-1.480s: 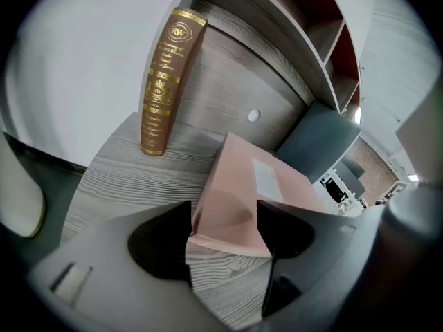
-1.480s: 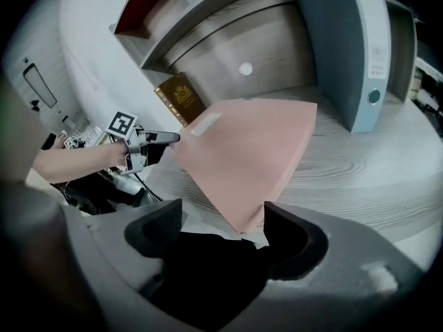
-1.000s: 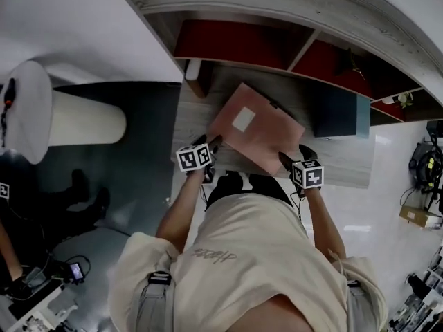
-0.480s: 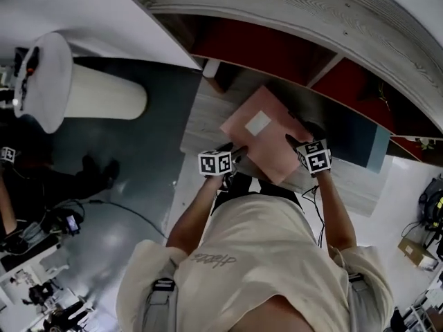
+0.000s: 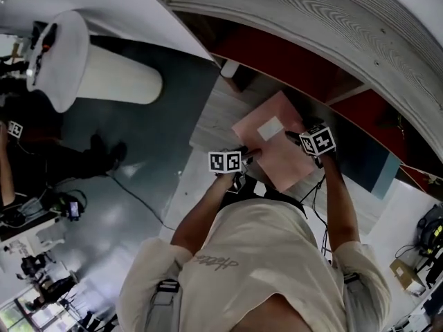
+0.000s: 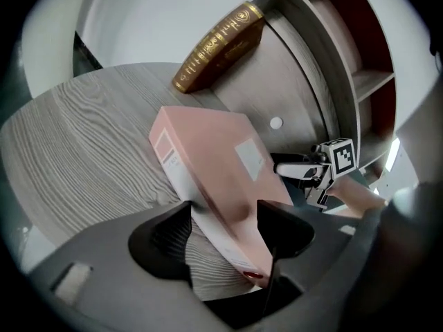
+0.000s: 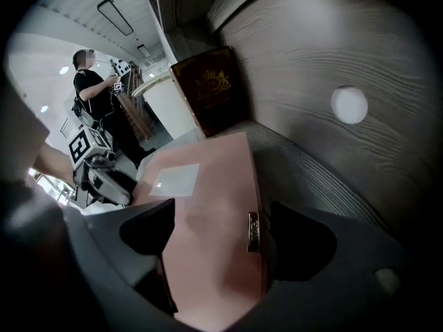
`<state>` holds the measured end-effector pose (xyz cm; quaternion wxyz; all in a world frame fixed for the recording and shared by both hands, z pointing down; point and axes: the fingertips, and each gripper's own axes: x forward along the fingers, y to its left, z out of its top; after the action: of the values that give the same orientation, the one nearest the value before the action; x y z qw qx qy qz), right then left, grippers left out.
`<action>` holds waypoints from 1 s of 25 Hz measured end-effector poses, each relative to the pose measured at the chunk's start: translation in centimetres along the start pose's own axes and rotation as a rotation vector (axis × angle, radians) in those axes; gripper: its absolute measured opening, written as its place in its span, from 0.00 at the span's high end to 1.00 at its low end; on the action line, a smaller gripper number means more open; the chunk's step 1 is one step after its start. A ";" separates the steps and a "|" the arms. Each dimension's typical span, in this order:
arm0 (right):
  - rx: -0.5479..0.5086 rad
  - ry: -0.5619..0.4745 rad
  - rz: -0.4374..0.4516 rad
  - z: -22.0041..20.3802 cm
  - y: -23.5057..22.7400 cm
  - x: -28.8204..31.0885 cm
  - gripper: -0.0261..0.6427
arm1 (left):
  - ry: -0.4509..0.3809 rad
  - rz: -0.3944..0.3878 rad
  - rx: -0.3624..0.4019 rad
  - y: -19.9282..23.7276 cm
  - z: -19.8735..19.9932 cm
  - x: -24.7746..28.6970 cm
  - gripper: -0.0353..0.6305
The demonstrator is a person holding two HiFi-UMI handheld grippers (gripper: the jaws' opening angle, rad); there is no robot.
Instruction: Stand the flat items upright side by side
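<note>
Fingers [image 6: 284, 234] of the left gripper [image 6: 225, 223] are closed on the near left corner of the pink box [image 6: 214, 164]. One presses on the narrow side that carries a small label, the other on the broad top face. The box is flat and wide, with a pale label [image 6: 248, 159] on top. It lies across the wood-grain worktop [image 6: 83, 158], just in front of the shelf unit [image 5: 297, 26]. Its gripped corner looks raised, since bare wood grain shows beneath it between the two fingers.

The right gripper [image 5: 294, 135] sits at the box's far right edge, well apart from the left one. Its fingers [image 7: 149, 230] have just been opening and now stand wide apart on either side of the box. The box lies between them, with a small metal clasp [image 7: 254, 230] on its edge just beside the right finger. Neither pad seems to press on it.

At the far left of the worktop a dark book [image 7: 211, 88] with gold embossing stands on edge against the shelf unit's back panel. It is beyond the box and not touching it.
</note>
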<state>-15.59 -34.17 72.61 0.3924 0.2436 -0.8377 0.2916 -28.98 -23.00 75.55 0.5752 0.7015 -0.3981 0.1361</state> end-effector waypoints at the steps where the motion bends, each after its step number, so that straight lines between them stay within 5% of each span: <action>1: -0.001 0.021 0.010 -0.2 0.0 0.4 0.31 | -0.004 -0.001 -0.020 0.1 0.0 0.1 0.47; 7: 0.073 0.060 0.071 -1.1 -0.6 2.1 0.27 | -0.015 -0.002 -0.106 0.3 0.2 0.6 0.48; 11: 0.094 0.070 0.067 -1.5 -0.3 1.8 0.29 | -0.003 0.001 -0.087 0.3 0.3 0.4 0.50; 25: 0.100 -0.141 -0.065 0.8 2.3 -4.6 0.30 | -0.057 -0.026 0.241 -3.5 4.4 -3.9 0.54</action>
<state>-14.84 -32.25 67.89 0.3293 0.3096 -0.8393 0.3022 -30.20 -25.36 69.28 0.4770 0.7742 -0.3858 0.1557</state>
